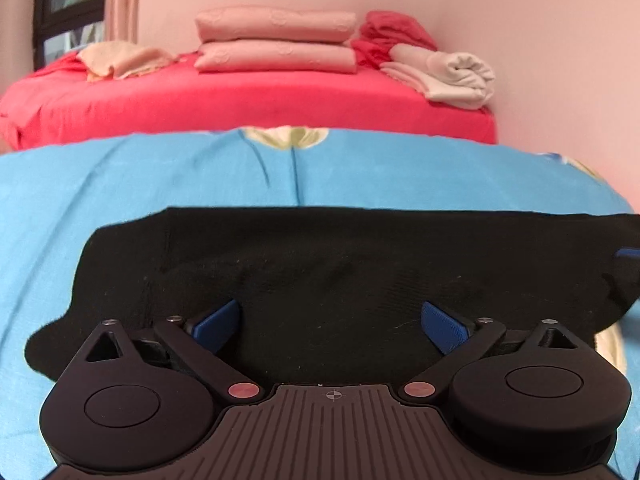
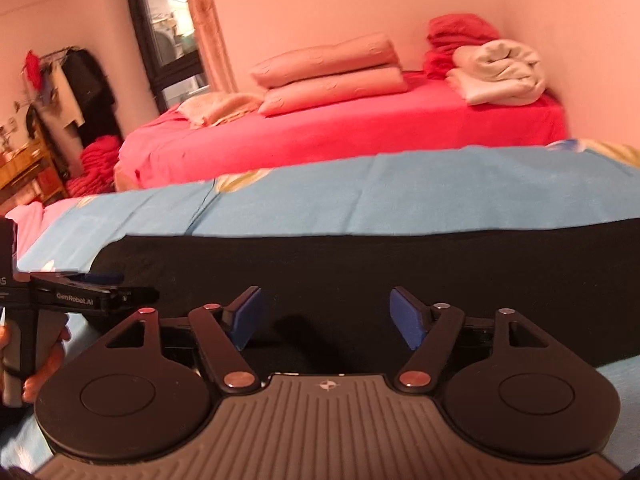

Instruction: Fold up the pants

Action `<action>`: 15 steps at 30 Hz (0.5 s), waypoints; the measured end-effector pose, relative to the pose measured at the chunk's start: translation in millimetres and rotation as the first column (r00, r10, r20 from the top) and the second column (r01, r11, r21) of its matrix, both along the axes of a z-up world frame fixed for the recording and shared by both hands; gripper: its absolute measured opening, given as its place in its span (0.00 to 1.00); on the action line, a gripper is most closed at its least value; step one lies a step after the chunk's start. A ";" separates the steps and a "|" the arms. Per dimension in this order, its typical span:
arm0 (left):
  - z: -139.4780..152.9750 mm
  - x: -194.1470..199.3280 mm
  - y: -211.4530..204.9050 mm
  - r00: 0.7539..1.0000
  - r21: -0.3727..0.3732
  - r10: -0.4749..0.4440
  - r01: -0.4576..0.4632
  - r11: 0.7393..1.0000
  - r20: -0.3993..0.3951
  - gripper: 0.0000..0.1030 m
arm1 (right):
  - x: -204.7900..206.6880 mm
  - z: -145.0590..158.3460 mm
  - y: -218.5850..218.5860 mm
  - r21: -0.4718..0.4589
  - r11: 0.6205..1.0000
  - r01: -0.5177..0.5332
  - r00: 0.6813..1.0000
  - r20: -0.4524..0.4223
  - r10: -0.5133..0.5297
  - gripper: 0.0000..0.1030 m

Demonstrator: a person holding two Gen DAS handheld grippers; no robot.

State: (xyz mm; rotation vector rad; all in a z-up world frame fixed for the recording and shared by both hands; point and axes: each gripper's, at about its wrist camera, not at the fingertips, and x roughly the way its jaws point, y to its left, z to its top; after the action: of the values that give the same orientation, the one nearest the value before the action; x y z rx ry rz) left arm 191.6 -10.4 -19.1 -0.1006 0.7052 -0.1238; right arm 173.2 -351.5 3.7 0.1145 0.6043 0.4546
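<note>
Black pants (image 1: 328, 272) lie flat on a blue flowered sheet (image 1: 160, 176), their long edge running left to right. They also show in the right wrist view (image 2: 380, 272). My left gripper (image 1: 331, 326) is open and empty, low over the near edge of the pants. My right gripper (image 2: 326, 318) is open and empty, also over the near edge of the pants. The left gripper shows from the side in the right wrist view (image 2: 92, 294), at the pants' left end. One blue pad of the right gripper shows at the right edge of the left wrist view (image 1: 628, 256).
Behind the blue sheet stands a bed with a red sheet (image 1: 248, 108). On it lie two stacked pink pillows (image 1: 276, 40), a beige towel (image 1: 124, 60), red cloth (image 1: 388, 32) and a rolled white blanket (image 1: 452, 74). A clothes rack (image 2: 72, 84) stands at the far left.
</note>
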 end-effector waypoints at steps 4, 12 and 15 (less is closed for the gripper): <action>-2.7 -1.3 4.2 1.000 -0.032 0.005 -0.005 0.999 0.006 1.00 | 10.4 -13.6 -44.7 0.062 0.996 0.067 0.998 -0.015 -0.066 0.70; -2.9 -4.1 0.7 1.000 -0.010 0.016 -0.016 1.000 0.019 1.00 | 34.8 -19.7 -190.3 0.300 0.917 0.262 0.965 -0.066 -0.254 0.68; -3.2 -4.6 -1.2 1.000 -0.004 0.020 -0.020 1.000 0.022 1.00 | 41.6 -19.2 -241.1 0.336 0.831 0.443 0.892 -0.071 -0.447 0.65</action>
State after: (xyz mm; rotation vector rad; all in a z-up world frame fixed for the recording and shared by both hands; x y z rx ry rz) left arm 187.0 -11.6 -22.3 -0.1096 0.6823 -0.1069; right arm 214.8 -592.6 -15.5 0.5781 0.4620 0.0982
